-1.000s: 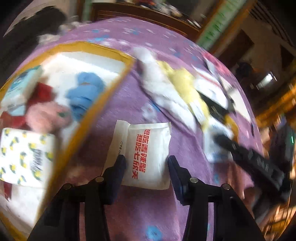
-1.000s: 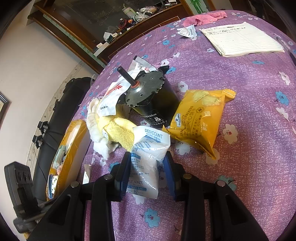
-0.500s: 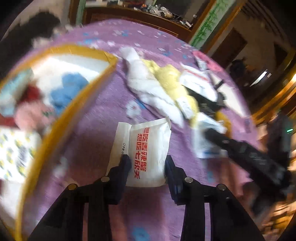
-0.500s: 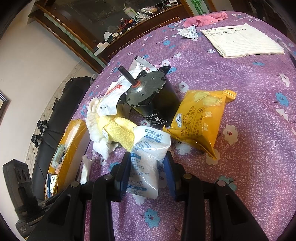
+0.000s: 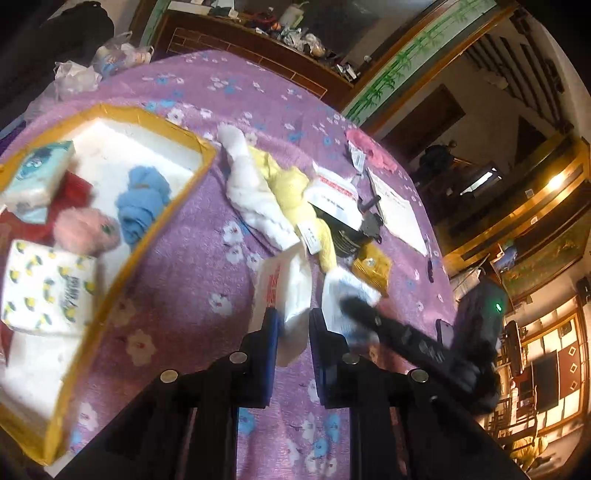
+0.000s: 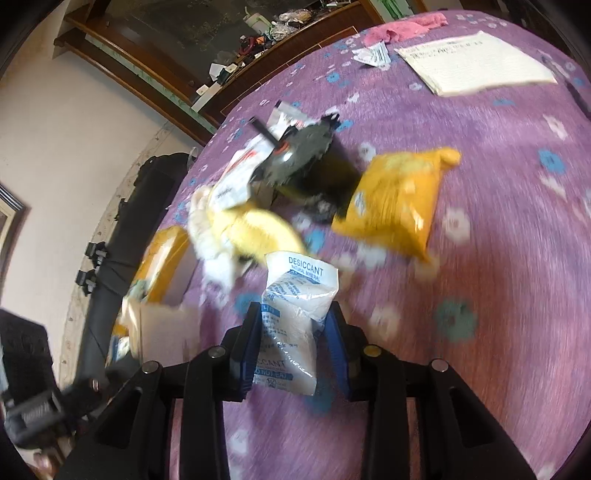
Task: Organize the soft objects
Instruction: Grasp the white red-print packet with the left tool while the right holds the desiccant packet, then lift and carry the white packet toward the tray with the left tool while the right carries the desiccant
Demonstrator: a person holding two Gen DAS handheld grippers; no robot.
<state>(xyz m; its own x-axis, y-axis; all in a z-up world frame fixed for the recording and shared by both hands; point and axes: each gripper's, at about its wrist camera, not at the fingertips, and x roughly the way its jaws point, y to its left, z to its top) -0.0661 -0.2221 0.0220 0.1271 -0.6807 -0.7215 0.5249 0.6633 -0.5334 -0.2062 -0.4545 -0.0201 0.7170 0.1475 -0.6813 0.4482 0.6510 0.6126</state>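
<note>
My left gripper [image 5: 291, 325] is shut on a white packet with red print [image 5: 286, 291] and holds it above the purple flowered cloth. My right gripper [image 6: 293, 328] is shut on a white desiccant bag with blue print [image 6: 295, 306], lifted off the cloth. The desiccant bag also shows in the left wrist view [image 5: 345, 299], with the right gripper's black body behind it. A yellow-edged white box [image 5: 166, 218] at the left holds tissue packs, a blue cloth [image 5: 142, 199], a pink plush [image 5: 85, 230] and a red cloth.
A white and yellow towel [image 5: 266, 192] lies mid-table, also in the right wrist view [image 6: 236, 229]. Beside it are a black motor [image 6: 306, 166], a yellow snack bag [image 6: 399, 206], a white pouch, papers [image 6: 472, 62] and a pink cloth [image 6: 402, 26].
My left gripper closed on the red-print packet and lifted it. My right gripper raised the desiccant bag off the cloth; both views blur with motion.
</note>
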